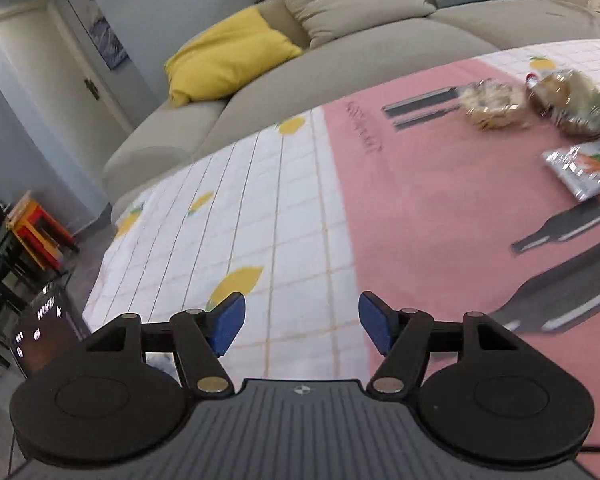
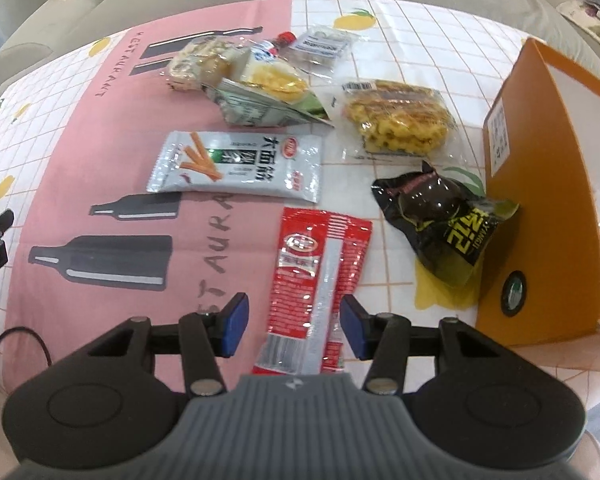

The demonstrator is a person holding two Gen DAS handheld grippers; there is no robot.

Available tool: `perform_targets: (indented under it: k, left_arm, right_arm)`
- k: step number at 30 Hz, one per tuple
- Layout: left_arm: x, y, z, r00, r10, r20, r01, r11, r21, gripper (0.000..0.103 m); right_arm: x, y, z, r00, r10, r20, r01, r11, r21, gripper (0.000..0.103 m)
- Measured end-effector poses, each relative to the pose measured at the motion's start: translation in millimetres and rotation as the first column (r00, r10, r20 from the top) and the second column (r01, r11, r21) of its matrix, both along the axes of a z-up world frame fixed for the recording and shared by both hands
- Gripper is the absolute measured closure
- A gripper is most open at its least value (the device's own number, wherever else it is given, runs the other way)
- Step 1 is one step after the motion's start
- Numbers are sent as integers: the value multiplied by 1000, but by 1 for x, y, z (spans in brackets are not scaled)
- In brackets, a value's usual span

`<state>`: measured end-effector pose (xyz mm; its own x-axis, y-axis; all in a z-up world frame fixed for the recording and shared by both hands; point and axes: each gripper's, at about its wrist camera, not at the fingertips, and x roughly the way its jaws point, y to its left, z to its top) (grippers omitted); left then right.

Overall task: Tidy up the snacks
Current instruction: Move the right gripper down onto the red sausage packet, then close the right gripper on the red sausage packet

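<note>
Left gripper (image 1: 302, 322), right gripper (image 2: 294, 326): black linkage arms, blue pads (image 1: 230, 326), brass-coloured pivot screws, ribbed grey housing.

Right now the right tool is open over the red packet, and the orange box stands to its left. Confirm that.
Not quite. The right tool is open over the red packet, but the orange box stands to its right, as the right wrist view shows.

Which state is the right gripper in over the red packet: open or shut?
Open: right gripper straddles the red packet, with gaps visible beside both pads.
</note>
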<state>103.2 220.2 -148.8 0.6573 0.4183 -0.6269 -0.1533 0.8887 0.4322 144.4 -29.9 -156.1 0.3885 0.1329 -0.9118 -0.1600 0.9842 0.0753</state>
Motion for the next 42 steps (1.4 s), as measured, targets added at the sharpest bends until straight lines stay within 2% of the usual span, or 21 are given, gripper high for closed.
perform_targets:
  k: [11, 14, 16, 22, 26, 28, 31, 34, 38, 42]
  left_arm:
    - [-7, 24, -1, 997, -34, 66, 37, 998, -52, 26]
    - [-6, 29, -2, 996, -28, 79, 35, 996, -87, 26]
    - [-6, 29, -3, 996, -28, 84, 35, 996, -84, 26]
    - [-8, 26, 1, 996, -18, 86, 23, 998, -56, 26]
    - [-10, 15, 15, 994, -42, 101, 54, 992, -117, 24]
    - [-8, 6, 20, 993, -69, 100, 81, 989, -121, 24]
    - [-5, -9, 28, 986, -135, 93, 145, 983, -110, 22]
    - [-3, -22, 34, 973, -217, 77, 225, 967, -118, 20]
    - [2, -41, 37, 935, -354, 30, 354, 923, -151, 19]
    - [10, -71, 31, 856, -514, -55, 507, 855, -107, 19]
  right_arm:
    - [-7, 15, 27, 997, -53, 47, 57, 996, -74, 53]
    - [-7, 18, 32, 996, -62, 61, 67, 995, -76, 52]
    - [-8, 19, 35, 995, -63, 73, 69, 994, -85, 49]
    - [-9, 18, 36, 994, -67, 82, 75, 993, -93, 48]
    - [-9, 13, 31, 994, -83, 73, 90, 992, -88, 46]
    - [-8, 12, 26, 995, -85, 60, 90, 992, -85, 45]
    - [-8, 12, 17, 996, -78, 38, 81, 994, -76, 39]
    - [-7, 12, 7, 998, -69, 13, 70, 996, -61, 36]
    - [-7, 14, -5, 999, -53, 1, 53, 998, -37, 35]
    - [-5, 12, -13, 999, -43, 10, 44, 998, -39, 34]
